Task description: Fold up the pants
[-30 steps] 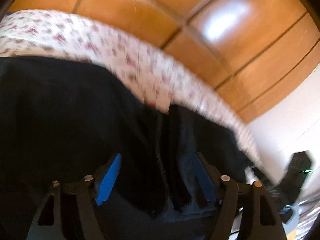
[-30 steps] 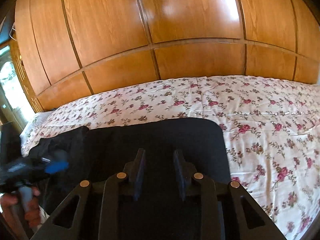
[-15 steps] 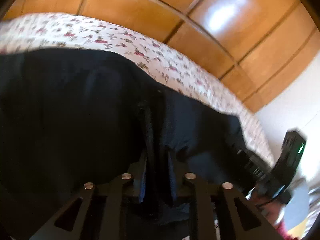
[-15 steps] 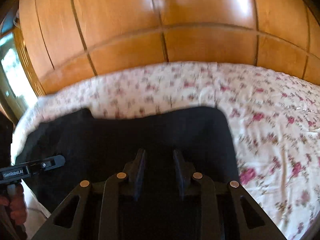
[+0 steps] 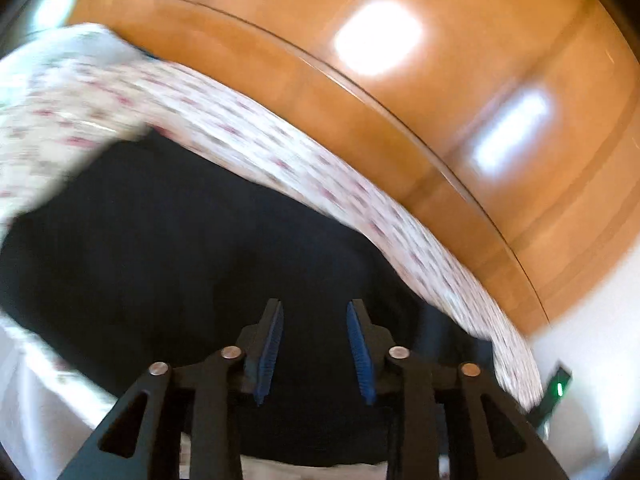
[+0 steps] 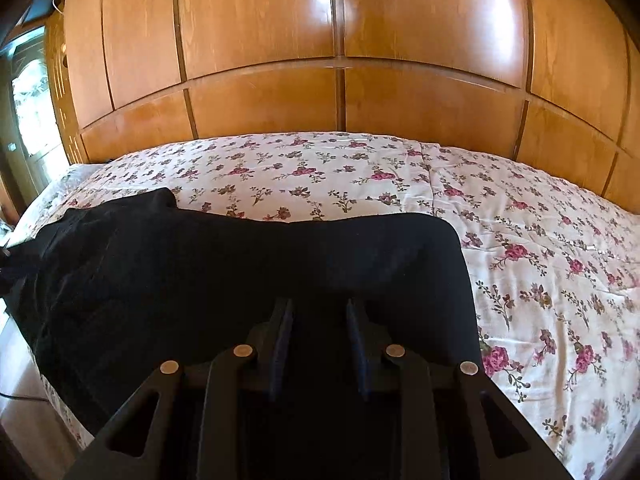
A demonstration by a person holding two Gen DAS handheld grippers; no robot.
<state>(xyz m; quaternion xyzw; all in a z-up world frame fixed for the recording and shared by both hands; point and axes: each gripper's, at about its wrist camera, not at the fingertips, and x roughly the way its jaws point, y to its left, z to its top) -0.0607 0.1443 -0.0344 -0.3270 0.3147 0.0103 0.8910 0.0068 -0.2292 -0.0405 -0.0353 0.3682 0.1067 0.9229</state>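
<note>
across the lower frame, black pants (image 6: 240, 280) lie flat on the flowered bed (image 6: 540, 240); left gripper (image 5: 315, 344) has just been opening, empty, for another fold; right gripper (image 6: 318, 340): grip unclear

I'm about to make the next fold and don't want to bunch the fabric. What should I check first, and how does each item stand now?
1. Left gripper free of cloth: ok; jaws have just been opening, the gap between the blue pads shows nothing pinched.
2. Right gripper holding fabric: cannot tell; dark jaws against dark cloth.
3. Black pants lying flat on the floral bedspread: ok on the right, rumpled at the far left end.
4. Right-hand edge of the pants straight: ok.
5. Left wrist view sharp enough to aim: not ok, blurred.
</note>
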